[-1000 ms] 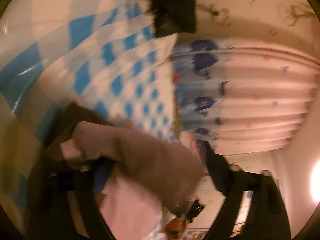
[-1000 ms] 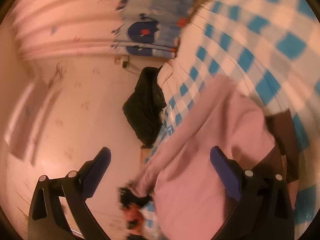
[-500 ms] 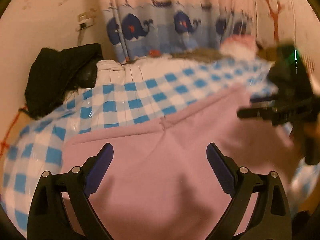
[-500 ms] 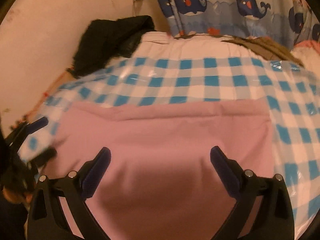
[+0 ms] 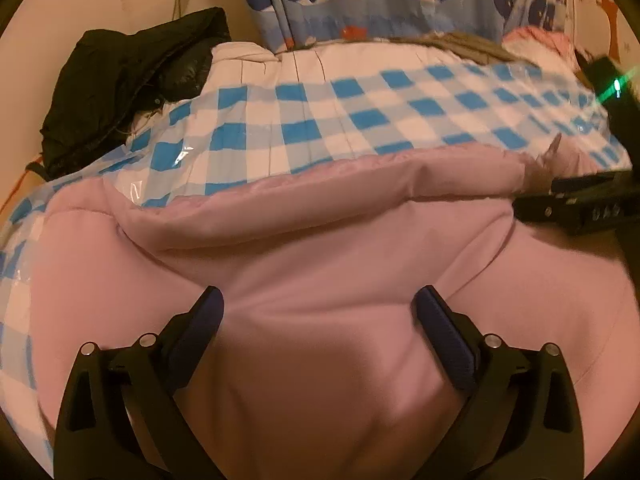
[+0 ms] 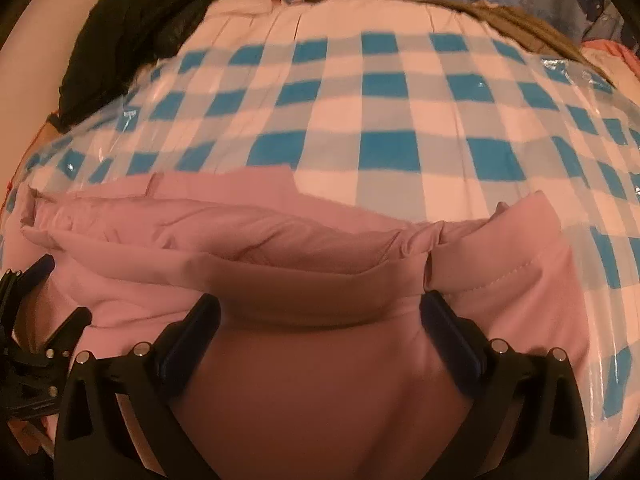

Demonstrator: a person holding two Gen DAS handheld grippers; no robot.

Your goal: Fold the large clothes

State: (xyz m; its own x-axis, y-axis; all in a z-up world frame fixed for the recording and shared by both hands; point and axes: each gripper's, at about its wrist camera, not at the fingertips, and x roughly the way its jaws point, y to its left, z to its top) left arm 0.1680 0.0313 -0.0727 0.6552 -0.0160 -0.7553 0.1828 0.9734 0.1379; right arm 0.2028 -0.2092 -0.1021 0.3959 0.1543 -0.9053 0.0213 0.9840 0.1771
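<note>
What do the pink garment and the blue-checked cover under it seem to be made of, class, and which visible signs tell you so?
Pink garment: apparently a soft, matte woven fabric, possibly padded; it forms thick rounded folds and shows a stitched seam, with no shine.

Blue-checked cover: probably glossy plastic sheeting or a film over printed cloth; bright glints and crinkled transparent edges show along its left and right sides.

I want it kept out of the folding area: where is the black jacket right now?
The black jacket is bunched at the far left corner against the wall in both views, beyond the checked cover and apart from the pink garment.
</note>
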